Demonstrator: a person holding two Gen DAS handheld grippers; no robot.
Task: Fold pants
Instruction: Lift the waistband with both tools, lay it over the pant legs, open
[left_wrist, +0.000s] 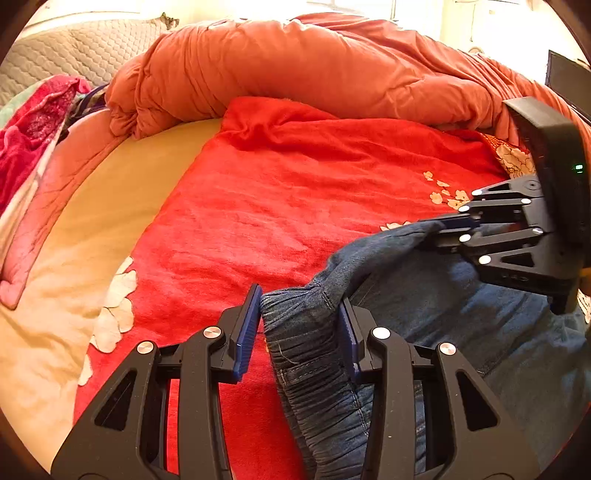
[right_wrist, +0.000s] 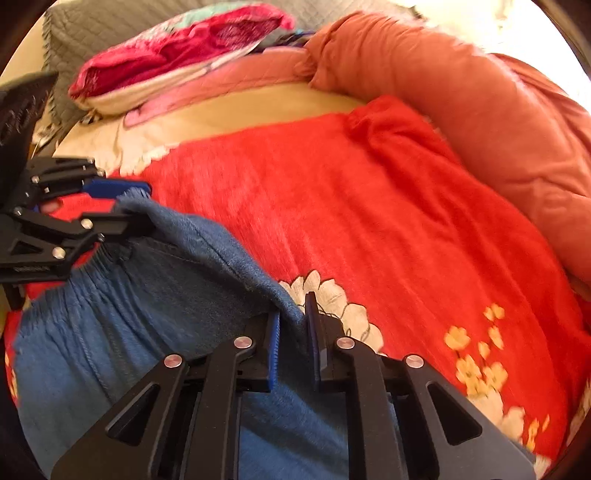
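Blue denim pants (left_wrist: 461, 325) with an elastic waistband lie bunched on a red flowered blanket (left_wrist: 295, 221). In the left wrist view my left gripper (left_wrist: 300, 295) is shut on the gathered waistband, one blue pad on each side of it. To the right of it my right gripper (left_wrist: 430, 226) is shut on another part of the pants' top edge, which it holds lifted. In the right wrist view my right gripper (right_wrist: 292, 306) pinches a fold of the pants (right_wrist: 147, 295), and my left gripper (right_wrist: 147, 206) clamps the waistband at the far left.
A rolled orange duvet (left_wrist: 295, 62) runs along the far side of the bed. Left of the blanket is a cream sheet (left_wrist: 92, 221), with pink bedding (left_wrist: 29, 140) and a grey quilted cover (left_wrist: 74, 48) beyond. A dark screen (left_wrist: 561, 77) stands at the far right.
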